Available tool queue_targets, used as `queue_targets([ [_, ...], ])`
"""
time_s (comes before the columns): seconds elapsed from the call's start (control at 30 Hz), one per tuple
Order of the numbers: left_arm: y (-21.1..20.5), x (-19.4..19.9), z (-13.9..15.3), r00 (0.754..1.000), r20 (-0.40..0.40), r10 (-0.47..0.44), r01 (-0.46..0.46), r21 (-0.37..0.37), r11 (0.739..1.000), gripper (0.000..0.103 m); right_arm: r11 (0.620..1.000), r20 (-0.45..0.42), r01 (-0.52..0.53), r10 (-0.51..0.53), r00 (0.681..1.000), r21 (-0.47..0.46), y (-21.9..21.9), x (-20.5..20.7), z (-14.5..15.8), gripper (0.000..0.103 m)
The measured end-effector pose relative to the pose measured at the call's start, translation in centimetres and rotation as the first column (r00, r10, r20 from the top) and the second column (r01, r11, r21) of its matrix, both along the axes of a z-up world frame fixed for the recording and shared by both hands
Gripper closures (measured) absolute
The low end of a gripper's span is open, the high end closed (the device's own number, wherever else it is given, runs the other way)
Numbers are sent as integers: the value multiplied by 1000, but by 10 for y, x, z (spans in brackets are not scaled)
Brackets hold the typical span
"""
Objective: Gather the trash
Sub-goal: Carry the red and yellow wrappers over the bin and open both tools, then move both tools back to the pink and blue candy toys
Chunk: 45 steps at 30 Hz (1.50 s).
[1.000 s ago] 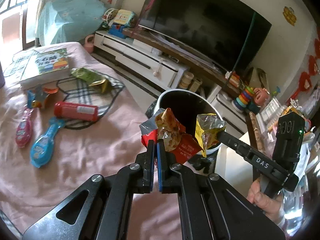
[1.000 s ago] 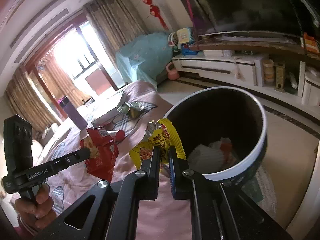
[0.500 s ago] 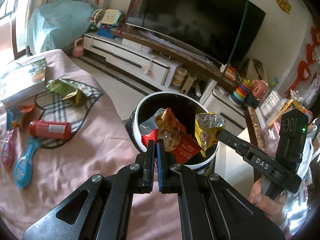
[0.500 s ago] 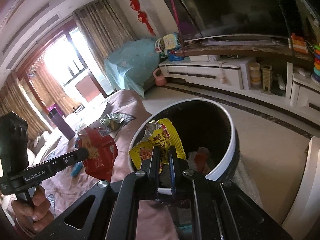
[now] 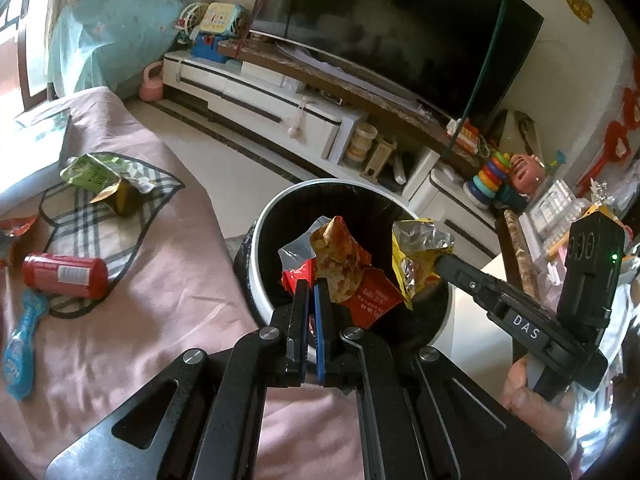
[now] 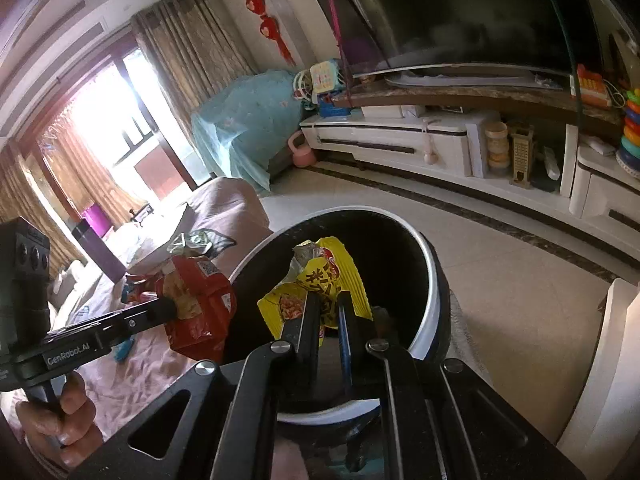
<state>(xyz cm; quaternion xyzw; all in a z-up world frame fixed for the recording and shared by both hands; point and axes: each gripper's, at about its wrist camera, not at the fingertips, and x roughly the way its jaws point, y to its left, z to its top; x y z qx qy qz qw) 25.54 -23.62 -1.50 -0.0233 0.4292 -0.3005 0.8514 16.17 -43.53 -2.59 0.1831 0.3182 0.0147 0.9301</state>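
My left gripper (image 5: 312,286) is shut on a crumpled red snack wrapper (image 5: 348,276), held over the near rim of the round black trash bin with a white rim (image 5: 260,240). My right gripper (image 6: 328,300) is shut on a yellow snack wrapper (image 6: 328,276), hanging above the bin's dark opening (image 6: 430,264). Each view shows the other gripper: the right one (image 5: 438,266) beside the red wrapper, the left one (image 6: 170,310) with the red wrapper (image 6: 200,304) at the bin's left edge. A green wrapper (image 5: 98,178) lies on a plaid cloth further left.
The bin stands on the floor against a pink-covered table (image 5: 152,288). On the table lie a red tube (image 5: 64,276), a blue toy (image 5: 22,340) and a book (image 5: 40,132). A white TV cabinet (image 5: 280,108) with toys runs behind. A hand (image 6: 60,412) grips the left handle.
Both grippers have moved with their wrappers from beside the table toward the bin, which now sits nearer and more centred under them. Both stay shut.
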Motion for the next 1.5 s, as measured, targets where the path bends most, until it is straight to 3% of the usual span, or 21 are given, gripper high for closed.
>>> queue_targets([
  [0.23,-9,7,-6,1000,-12,3,-3,13,1000,100,1000,-19,2,-3,1000,-10,-5,9,-4,94],
  [0.4,-4,7,-9,999,-30,28,-28,5,1000,69,1000,-25,7,-7,1000,-10,-7,12,-6,88],
  [0.47,1,6,-10,999,-32,39,-39,2,999,66,1000,-30,12,-12,999,-3,-8,12,-7,75],
  [0.53,8,5,-11,998,-43,49,-49,-3,999,65,1000,-23,16,-16,1000,9,-10,11,-7,49],
  [0.57,10,4,-12,997,-46,54,-54,-5,999,64,1000,-15,19,-19,1000,9,-9,9,-6,46],
  [0.67,27,0,-13,995,-57,85,-86,-17,996,46,1000,5,18,-18,1000,13,-5,4,-2,32],
  [0.73,41,-5,-15,992,-61,112,-113,-21,993,45,1000,21,10,-11,1000,24,1,1,0,21],
  [1.03,103,-24,-23,974,-79,211,-213,-20,977,45,995,47,-95,94,994,15,54,-1,6,13],
  [1.5,204,-45,-31,926,-71,370,-371,3,929,45,961,13,-274,274,962,29,136,9,-5,12],
])
